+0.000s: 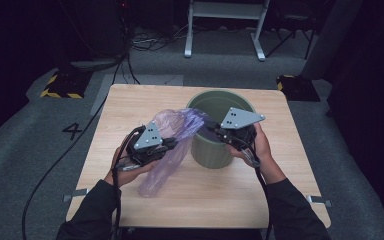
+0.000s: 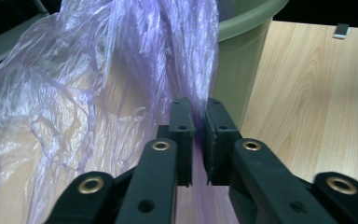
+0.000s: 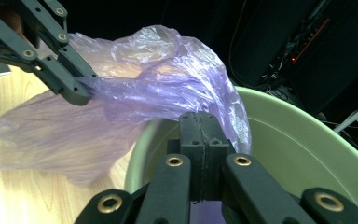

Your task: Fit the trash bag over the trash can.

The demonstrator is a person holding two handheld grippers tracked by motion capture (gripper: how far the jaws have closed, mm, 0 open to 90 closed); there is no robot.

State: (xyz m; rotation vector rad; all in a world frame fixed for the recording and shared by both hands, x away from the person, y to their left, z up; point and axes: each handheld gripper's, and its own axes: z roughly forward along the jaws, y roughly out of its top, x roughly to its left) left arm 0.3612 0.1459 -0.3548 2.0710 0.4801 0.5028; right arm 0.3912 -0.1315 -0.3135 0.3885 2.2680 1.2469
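Purple plastic bag (image 1: 172, 140) is held up between both grippers, at the near left of the green bin (image 1: 219, 130) on the wooden worktop (image 1: 130, 105).

Left gripper (image 1: 169, 145): in the left gripper view its 2 fingers (image 2: 182, 121) are nearly closed, pinching a gathered fold of the bag (image 2: 121, 70) between the pads; the film rises from the tips and spreads left, with the bin wall (image 2: 235, 70) just behind on the right.

Right gripper (image 1: 214, 131): in the right gripper view its 2 fingers (image 3: 190, 135) are pressed fully together on the bag's edge (image 3: 177, 84) at the bin rim (image 3: 307, 135). The film stretches from these tips leftward to the left gripper (image 3: 81, 91), which clamps it farther off.

Bag position: one part is drawn over the near left of the bin rim; the rest hangs down the left side of the bin, its lower end reaching the worktop near the left hand (image 1: 130, 167).

Writing: a "4" (image 1: 72, 131) marked on the grey floor left of the worktop. No legible label on bag or bin.

Bag appearance: thin, translucent, pale violet, heavily crinkled, glossy highlights; wood grain shows through it.
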